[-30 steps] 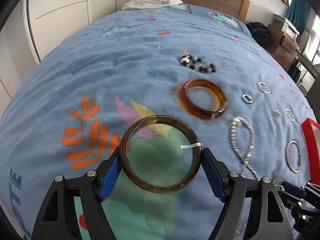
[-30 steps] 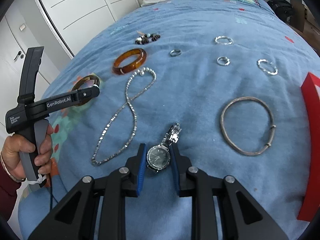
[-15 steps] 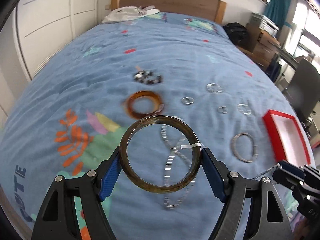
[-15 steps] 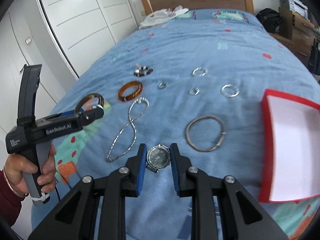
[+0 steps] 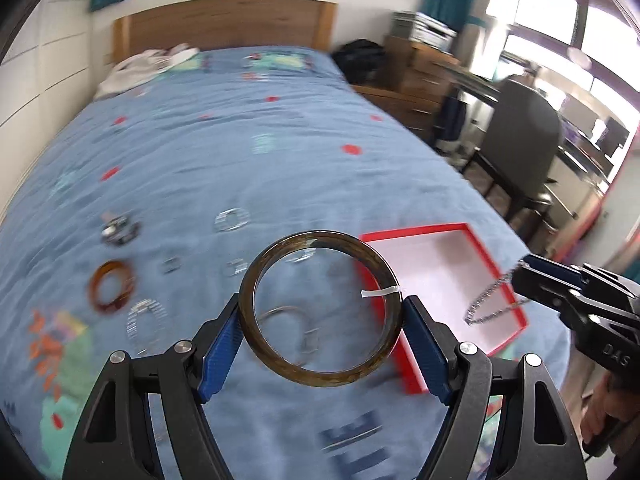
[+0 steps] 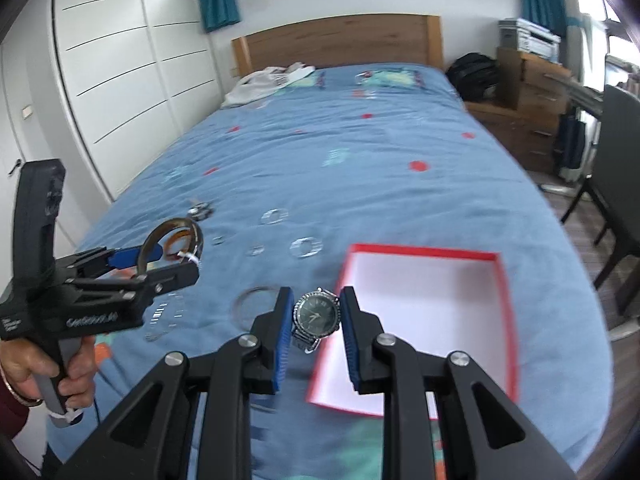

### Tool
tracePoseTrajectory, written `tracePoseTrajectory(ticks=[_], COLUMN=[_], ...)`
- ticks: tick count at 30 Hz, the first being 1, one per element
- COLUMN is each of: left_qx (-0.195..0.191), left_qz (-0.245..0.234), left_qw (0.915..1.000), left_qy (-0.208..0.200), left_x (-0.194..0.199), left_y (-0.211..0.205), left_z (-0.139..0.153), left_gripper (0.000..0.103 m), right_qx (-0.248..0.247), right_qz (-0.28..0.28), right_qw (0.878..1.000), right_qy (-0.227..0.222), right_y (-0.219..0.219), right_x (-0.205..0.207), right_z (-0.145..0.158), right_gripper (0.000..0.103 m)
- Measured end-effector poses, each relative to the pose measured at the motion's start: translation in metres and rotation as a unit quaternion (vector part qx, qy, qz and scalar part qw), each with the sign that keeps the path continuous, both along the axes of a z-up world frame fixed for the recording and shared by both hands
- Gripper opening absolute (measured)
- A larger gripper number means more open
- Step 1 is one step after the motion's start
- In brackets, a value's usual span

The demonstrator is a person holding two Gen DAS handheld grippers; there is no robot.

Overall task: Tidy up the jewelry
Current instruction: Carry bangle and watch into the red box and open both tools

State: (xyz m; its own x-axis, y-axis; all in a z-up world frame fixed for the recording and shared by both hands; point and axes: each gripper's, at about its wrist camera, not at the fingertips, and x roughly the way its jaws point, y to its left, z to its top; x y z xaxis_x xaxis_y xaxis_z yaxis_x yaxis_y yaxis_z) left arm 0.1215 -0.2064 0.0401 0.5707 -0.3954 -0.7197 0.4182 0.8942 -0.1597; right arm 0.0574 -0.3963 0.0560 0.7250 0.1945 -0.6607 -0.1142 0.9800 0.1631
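My left gripper (image 5: 320,308) is shut on a dark olive bangle (image 5: 256,320) with a white tag, held up above the blue bed. It also shows in the right wrist view (image 6: 154,250) at the left. My right gripper (image 6: 316,312) is shut on a silver wristwatch (image 6: 316,314) with a dark dial, held above the left edge of the red box (image 6: 496,258). In the left wrist view the right gripper (image 5: 524,274) holds the watch strap (image 5: 490,300) over the red box (image 5: 412,232), which has a white inside.
On the bedspread (image 5: 240,152) lie an amber bangle (image 5: 110,286), a bead bracelet (image 5: 118,228), a silver necklace (image 5: 146,316), a thin silver bangle (image 5: 286,312) and several small rings (image 5: 232,218). A chair (image 5: 520,140) and drawers (image 6: 528,92) stand right of the bed.
Both grippers have lifted and swung right with their loads. The watch now hangs over the red box's edge, and the olive bangle is nearer the box.
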Motion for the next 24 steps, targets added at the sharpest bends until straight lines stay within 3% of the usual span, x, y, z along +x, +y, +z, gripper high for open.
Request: tracePoseTrajectory(ticks=[4, 11, 17, 24], left_qx=[0.006, 0.019, 0.045, 0.069], left_qz=[-0.025, -0.066, -0.106, -0.155], left_qw=[0.9996, 0.9967, 0.9914, 0.9835], left_qy=[0.006, 0.043, 0.062, 0.064], left_x=[0.011, 0.014, -0.006, -0.027], left_y=[-0.04, -0.1, -0.124, -0.142], left_z=[-0.011, -0.053, -0.085, -0.098], left_gripper=[0.076, 0.076, 0.076, 0.076], right_qx=[-0.005, -0.002, 0.0, -0.009], right_qz=[-0.013, -0.02, -0.016, 0.006], right_qw=[1.0, 0.998, 0.996, 0.993], right_qy=[0.011, 0.06, 0.092, 0.115], right_y=[-0.032, -0.078, -0.101, -0.107], right_x=[0.005, 0.016, 0.013, -0.001], right_z=[-0.014, -0.074, -0.112, -0.127], right_gripper=[0.022, 0.022, 0.022, 0.022])
